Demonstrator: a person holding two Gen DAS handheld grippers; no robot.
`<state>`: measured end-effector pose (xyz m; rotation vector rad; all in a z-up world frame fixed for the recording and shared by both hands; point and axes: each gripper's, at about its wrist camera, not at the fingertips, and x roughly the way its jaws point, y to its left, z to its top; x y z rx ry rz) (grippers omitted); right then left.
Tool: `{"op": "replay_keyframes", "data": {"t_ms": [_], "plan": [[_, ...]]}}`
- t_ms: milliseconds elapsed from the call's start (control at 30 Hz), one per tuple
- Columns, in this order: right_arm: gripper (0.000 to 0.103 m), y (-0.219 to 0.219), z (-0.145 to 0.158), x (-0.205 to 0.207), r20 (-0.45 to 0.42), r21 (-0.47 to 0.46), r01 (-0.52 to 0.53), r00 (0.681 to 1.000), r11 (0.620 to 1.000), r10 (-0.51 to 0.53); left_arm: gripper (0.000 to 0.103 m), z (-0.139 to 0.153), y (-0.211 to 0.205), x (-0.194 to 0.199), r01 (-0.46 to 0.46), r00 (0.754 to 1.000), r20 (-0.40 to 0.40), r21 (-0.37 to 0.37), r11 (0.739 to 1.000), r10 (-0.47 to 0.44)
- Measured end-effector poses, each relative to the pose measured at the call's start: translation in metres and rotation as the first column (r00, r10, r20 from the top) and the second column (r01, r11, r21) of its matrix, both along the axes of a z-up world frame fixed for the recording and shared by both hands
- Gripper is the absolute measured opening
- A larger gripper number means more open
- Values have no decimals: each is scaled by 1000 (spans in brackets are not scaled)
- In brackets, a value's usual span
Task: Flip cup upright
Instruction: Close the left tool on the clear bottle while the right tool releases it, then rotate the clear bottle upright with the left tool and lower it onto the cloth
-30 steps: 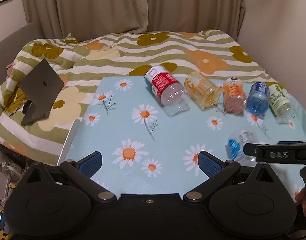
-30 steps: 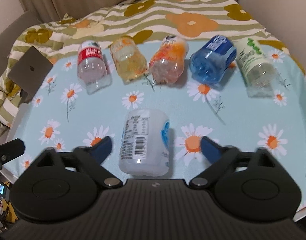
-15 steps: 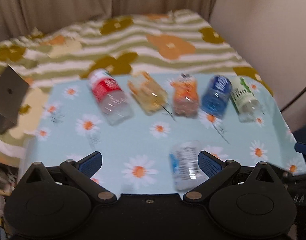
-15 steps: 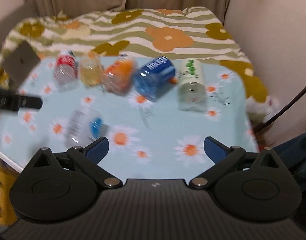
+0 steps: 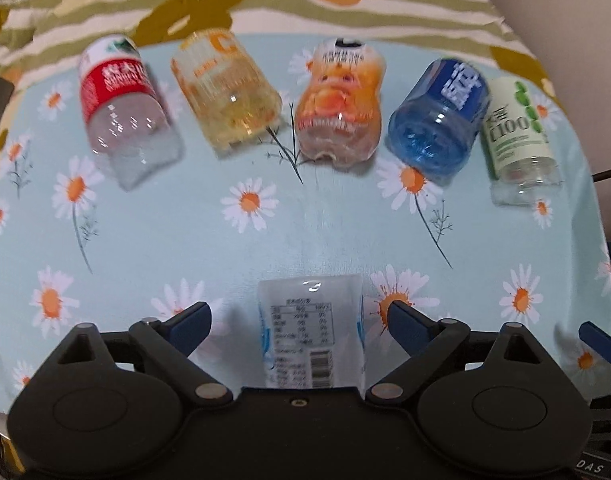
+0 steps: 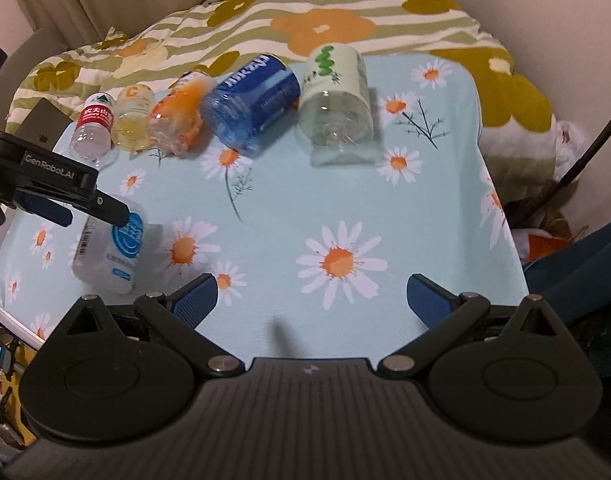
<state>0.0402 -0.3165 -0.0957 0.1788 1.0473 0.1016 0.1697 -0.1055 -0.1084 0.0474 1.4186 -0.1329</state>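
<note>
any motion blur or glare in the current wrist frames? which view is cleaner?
Left wrist: row of five bottles smeared by motion blur, red-label bottle worst; small glare spot on the white-label bottle between the open left gripper; strong fisheye curve on the tablecloth. Right wrist: cleaner, mild blur, open right gripper sharp.

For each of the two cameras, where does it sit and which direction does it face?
Left wrist: sits on the left gripper, looks down and forward over the white bottle lying between its open jaws; five bottles in a row beyond.
Right wrist: sits on the right gripper, faces across the daisy tablecloth; its jaws are open and empty, and the left gripper appears at the left edge.
Shared: white bottle, bottle row, tablecloth.
</note>
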Motion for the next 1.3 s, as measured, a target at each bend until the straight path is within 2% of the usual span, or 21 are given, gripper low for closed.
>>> {"op": "replay_keyframes", "data": {"t_ms": [100, 167, 200, 233, 300, 567, 667, 733, 767, 833, 867, 933, 1033, 1200, 1300], "plan": [[103, -8, -6, 4, -10, 16, 3, 1000, 1000, -2, 94, -9, -4, 6, -15, 999, -35, 6, 1000, 16], [103, -13, -9, 7, -15, 26, 6, 1000, 1000, -6, 86, -13, -8, 11, -16, 999, -49, 15, 1000, 17], [103, -14, -9, 8, -16, 29, 8, 1000, 1000, -8, 85, -15, -8, 12, -17, 998, -57, 20, 1000, 18], [103, -16, -10, 10, -17, 32, 10, 1000, 999, -9, 81, -17, -8, 13, -20, 998, -65, 23, 1000, 22], [103, -18, -10, 12, -19, 38, 13, 1000, 999, -13, 68, -21, -8, 14, -25, 996, -87, 25, 999, 27], [103, -18, -6, 19, -6, 51, 15, 1000, 999, -15, 61, -20, -8, 9, -19, 997, -77, 18, 1000, 21], [103, -17, -2, 20, 3, 54, 14, 1000, 998, -14, 60, -12, -5, 7, -20, 998, -54, 5, 1000, 20], [103, -15, 3, 19, 10, 54, 14, 1000, 998, -14, 60, 1, -2, 2, -26, 999, -21, -37, 999, 26], [103, -15, 5, 19, 14, 56, 12, 1000, 998, -13, 60, 8, -2, -1, -25, 1000, 6, -60, 998, 26], [103, -13, 10, 19, 20, 62, 10, 1000, 998, -11, 60, 24, -2, -16, -20, 994, 110, -87, 996, 29], [103, -11, 11, 19, 21, 64, 9, 1000, 998, -11, 61, 31, -1, -26, -15, 983, 181, -93, 996, 31], [103, -8, 12, 19, 23, 65, 5, 1000, 998, -6, 61, 37, 1, -48, -8, 938, 345, -95, 995, 41], [103, -1, 9, 20, 17, 47, 1, 1000, 999, -2, 61, 27, 9, -70, -46, 866, 492, -104, 994, 91], [103, 15, -3, 17, 11, 23, 0, 1000, 1000, 0, 62, 3, 18, -87, -55, 761, 638, -119, 991, 119], [103, 23, -11, 13, 18, 21, -6, 1000, 1000, 6, 62, -12, 18, -96, -47, 714, 688, -138, 989, 130]]}}
